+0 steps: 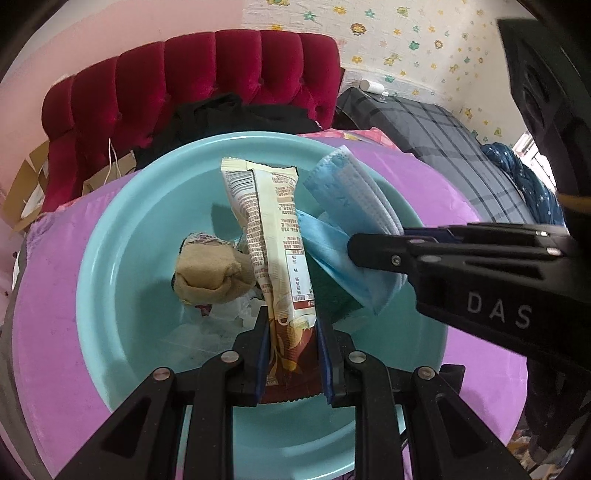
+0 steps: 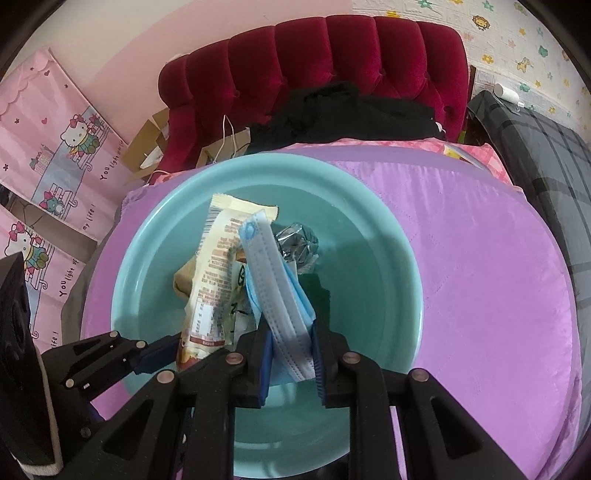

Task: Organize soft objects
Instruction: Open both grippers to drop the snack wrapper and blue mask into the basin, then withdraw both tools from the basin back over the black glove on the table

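right gripper (image 2: pixel 291 363) clamps face mask (image 2: pixel 275 291) | over basin (image 2: pixel 388 258)

Bedroom backdrop
A red tufted headboard (image 2: pixel 314 62) with black clothing (image 2: pixel 343 114) piled below it, Hello Kitty bags (image 2: pixel 55 147) at left, plaid bedding (image 1: pixel 461 147) and flower-print wallpaper (image 1: pixel 406 33) right

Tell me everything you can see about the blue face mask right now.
The mask is a pleated light-blue surgical type, thin soft fabric, folded lengthwise into a narrow strip. The right gripper pinches its lower end and holds it upright, tilted, over the teal basin. It stands close beside the snack wrapper held by the left gripper; whether they touch is unclear.
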The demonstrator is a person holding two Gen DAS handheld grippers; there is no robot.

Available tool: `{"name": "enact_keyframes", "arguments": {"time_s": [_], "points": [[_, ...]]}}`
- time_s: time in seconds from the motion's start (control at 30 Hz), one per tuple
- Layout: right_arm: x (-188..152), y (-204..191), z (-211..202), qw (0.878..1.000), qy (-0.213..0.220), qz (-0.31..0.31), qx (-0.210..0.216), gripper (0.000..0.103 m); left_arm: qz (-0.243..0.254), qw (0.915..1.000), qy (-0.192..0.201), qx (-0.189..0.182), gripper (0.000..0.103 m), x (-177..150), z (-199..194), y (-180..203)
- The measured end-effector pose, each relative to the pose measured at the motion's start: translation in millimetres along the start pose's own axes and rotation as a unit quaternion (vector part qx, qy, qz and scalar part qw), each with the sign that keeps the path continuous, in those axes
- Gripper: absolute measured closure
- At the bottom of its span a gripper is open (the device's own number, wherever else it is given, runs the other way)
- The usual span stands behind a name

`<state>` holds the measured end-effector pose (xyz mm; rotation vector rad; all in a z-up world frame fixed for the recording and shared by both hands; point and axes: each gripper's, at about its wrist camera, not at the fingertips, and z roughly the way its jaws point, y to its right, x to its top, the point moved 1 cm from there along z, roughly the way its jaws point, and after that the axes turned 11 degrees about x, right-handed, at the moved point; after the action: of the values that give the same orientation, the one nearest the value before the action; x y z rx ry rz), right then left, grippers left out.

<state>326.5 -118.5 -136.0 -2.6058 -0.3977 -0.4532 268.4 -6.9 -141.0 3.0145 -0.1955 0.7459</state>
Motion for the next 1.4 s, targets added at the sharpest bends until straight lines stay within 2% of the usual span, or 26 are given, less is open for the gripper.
{"name": "enact_keyframes", "arguments": {"time_s": [0.1,0.13,0.2,0.27,0.3,0.33,0.37,0.4,0.43,0.47,0.53,0.67,1.4], "points": [[1,0,-2,1.000,0.002,0.001,0.003,0.075,0.007,1.0000,-0.003,0.006,0.078,-1,2,0],[1,-1,-2,1.000,0.003,0.000,0.003,0.068,0.007,0.9999,-0.002,0.008,0.077,-1,1,0],[1,-1,-5,1.000,0.005,-0.003,0.004,0.062,0.010,0.9998,0.006,0.017,0.077,-1,-2,1],[0,-2,-6,1.000,0.004,-0.005,0.004,0.059,0.012,0.9996,0.010,0.023,0.071,0,-5,2],[0,-3,-7,1.000,0.004,-0.006,0.004,0.055,0.013,0.9995,0.014,0.027,0.061,0,-6,3],[0,-3,-8,1.000,0.006,-0.008,0.001,0.050,0.014,0.9992,0.019,0.033,0.040,-1,-9,3],[0,-3,-9,1.000,0.008,-0.009,-0.003,0.047,0.014,0.9990,0.022,0.036,0.029,-1,-10,2],[0,-2,-10,1.000,0.008,-0.009,-0.006,0.041,0.012,0.9988,0.026,0.039,0.014,-1,-12,2],[-1,-2,-11,1.000,0.008,-0.008,-0.007,0.031,0.009,0.9987,0.030,0.041,0.008,-1,-14,1],[-1,-2,-12,1.000,0.009,-0.006,-0.005,0.026,0.004,0.9984,0.035,0.043,0.007,-2,-16,-1],[-2,-2,-15,1.000,0.013,-0.003,-0.006,0.009,-0.004,0.9979,0.040,0.050,0.000,-3,-20,-3],[-8,-5,-23,1.000,0.024,-0.006,-0.010,0.000,-0.006,0.9967,0.048,0.065,0.000,-8,-27,-5],[-79,-21,-83,0.998,0.031,-0.045,-0.031,0.000,-0.024,0.9935,0.078,0.079,0.000,-67,-99,-7]]}}
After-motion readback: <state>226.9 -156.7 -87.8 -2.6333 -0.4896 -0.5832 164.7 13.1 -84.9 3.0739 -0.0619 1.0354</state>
